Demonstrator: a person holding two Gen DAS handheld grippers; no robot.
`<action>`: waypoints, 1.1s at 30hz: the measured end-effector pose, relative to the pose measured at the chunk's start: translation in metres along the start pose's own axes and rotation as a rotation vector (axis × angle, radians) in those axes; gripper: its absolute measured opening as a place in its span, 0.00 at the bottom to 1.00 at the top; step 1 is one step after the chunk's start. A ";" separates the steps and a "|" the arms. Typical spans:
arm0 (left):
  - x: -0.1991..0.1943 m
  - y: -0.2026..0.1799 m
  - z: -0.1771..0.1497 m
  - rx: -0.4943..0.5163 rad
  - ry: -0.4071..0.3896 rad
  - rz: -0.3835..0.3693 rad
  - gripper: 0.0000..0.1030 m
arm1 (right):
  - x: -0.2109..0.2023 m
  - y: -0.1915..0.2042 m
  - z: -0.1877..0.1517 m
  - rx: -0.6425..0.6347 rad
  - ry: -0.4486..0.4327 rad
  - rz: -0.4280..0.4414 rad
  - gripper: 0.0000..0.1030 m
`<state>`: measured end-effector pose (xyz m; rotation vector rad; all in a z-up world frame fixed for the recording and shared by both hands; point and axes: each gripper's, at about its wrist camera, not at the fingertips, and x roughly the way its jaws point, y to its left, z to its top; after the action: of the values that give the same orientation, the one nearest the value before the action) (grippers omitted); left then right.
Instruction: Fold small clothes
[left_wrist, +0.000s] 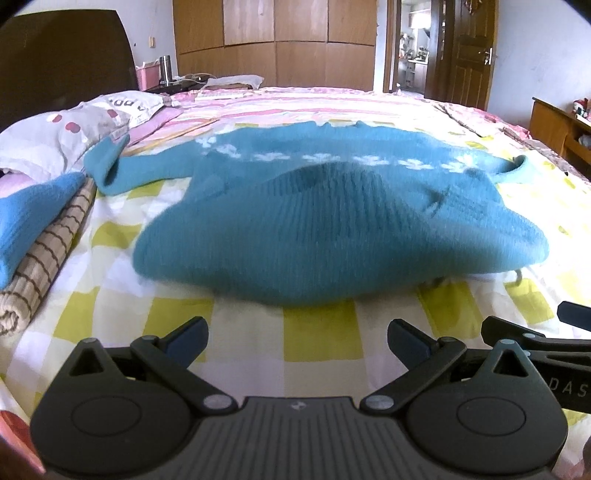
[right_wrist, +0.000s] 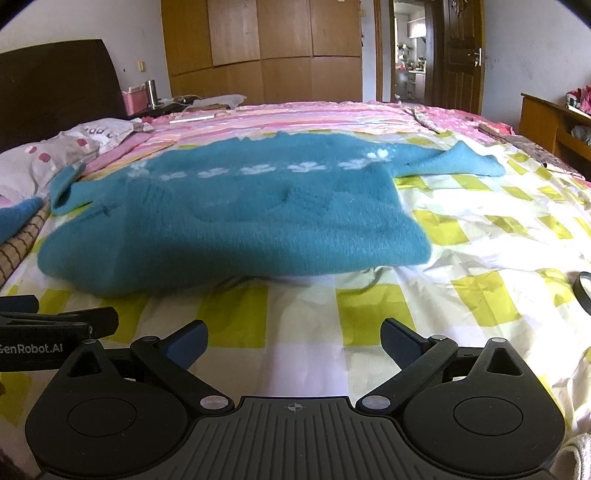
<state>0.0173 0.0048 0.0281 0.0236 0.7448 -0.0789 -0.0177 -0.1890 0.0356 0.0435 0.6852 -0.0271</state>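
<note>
A teal knit sweater (left_wrist: 295, 236) with a row of white flowers lies spread on the yellow-and-white checked bedsheet (left_wrist: 314, 332), sleeves out to both sides. Its hem faces me. My left gripper (left_wrist: 297, 338) hovers just short of the hem, open, with nothing between its blue-padded fingers. The right wrist view shows the same sweater (right_wrist: 236, 221) lying left of centre. My right gripper (right_wrist: 293, 338) is open over bare sheet (right_wrist: 369, 306) near the hem, empty. Each gripper's body shows at the edge of the other's view.
A folded blue cloth (left_wrist: 26, 218) and a brown checked cloth (left_wrist: 44, 258) lie at the left. Pillows (left_wrist: 74, 129) rest by the dark headboard (left_wrist: 62, 55). A black ring-shaped object (right_wrist: 583, 291) sits on the sheet at the right. Wardrobe and open door stand behind.
</note>
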 end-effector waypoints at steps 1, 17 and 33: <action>0.000 0.000 0.001 0.004 -0.002 0.000 1.00 | 0.000 0.000 0.001 -0.003 0.001 0.003 0.95; 0.001 0.000 0.028 0.037 -0.018 -0.004 1.00 | 0.007 0.005 0.032 -0.045 0.012 0.009 0.94; 0.006 0.002 0.049 0.069 -0.026 -0.017 1.00 | 0.017 0.008 0.052 -0.060 0.026 0.029 0.92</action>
<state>0.0544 0.0043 0.0600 0.0823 0.7158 -0.1205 0.0285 -0.1836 0.0652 -0.0035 0.7107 0.0218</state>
